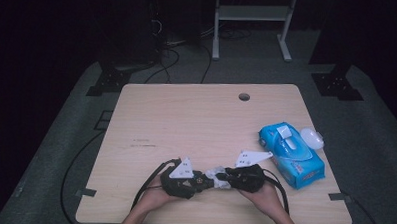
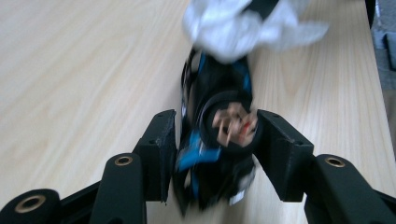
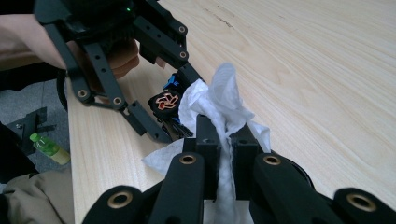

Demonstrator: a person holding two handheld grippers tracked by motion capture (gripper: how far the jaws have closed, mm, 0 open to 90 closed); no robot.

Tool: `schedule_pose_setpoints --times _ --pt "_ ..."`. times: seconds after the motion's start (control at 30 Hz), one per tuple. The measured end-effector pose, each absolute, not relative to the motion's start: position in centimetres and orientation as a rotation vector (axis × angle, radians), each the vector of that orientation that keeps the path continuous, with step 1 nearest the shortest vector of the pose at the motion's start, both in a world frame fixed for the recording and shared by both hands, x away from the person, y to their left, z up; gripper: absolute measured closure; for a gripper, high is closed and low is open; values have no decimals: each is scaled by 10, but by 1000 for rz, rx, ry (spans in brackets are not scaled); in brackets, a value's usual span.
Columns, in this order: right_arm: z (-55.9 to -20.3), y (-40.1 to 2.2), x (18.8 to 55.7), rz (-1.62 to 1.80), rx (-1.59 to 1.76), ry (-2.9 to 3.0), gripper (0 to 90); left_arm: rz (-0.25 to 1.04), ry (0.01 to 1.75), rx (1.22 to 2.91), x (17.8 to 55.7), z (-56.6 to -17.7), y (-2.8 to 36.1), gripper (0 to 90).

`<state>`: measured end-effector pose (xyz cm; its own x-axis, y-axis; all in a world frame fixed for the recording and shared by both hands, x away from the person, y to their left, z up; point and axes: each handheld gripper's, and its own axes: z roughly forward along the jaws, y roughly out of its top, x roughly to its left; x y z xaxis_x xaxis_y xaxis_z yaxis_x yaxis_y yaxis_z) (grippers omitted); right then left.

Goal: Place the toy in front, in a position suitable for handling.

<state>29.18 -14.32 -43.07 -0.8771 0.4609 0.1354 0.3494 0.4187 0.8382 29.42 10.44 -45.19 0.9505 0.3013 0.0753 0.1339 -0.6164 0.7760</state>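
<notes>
Toy [image 2: 219, 140] between my left gripper [image 2: 212, 154] jaws, near the table's [image 1: 196, 117] front edge.
My right gripper [image 3: 219, 140] pinches a white wipe [image 3: 219, 105] against it; the left jaws stand narrowly apart, not clearly pressing.

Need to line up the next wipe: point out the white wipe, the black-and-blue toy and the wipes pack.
white wipe [image 3: 224, 100], right gripper view, crumpled top.
black-and-blue toy [image 2: 219, 135], left gripper view, round wheel end.
wipes pack [image 1: 291, 153], high view, blue top face.

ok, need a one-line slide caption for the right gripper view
Right gripper clamps a crumpled white wipe against a small black-and-blue toy sitting between the left gripper jaws on the wooden table.
</notes>
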Motion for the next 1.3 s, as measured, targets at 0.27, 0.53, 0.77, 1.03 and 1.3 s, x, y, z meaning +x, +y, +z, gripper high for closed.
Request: schedule_pose_setpoints --times 0.27,0.53,0.77,1.03,1.3 --pt "-430 -153 293 1459 758 2530 849 272 279 2248 295 -449 95 596" --pt "-431 -183 296 1475 861 2463 848 260 284 2262 296 -448 102 597" --pt "-432 -186 298 1504 887 2456 848 246 342 2277 300 -442 97 503" --pt "-428 -198 298 1556 940 2386 848 255 321 2339 306 -430 67 446" --pt "-442 -223 300 1625 1170 2257 849 276 286 2378 306 -432 59 593"
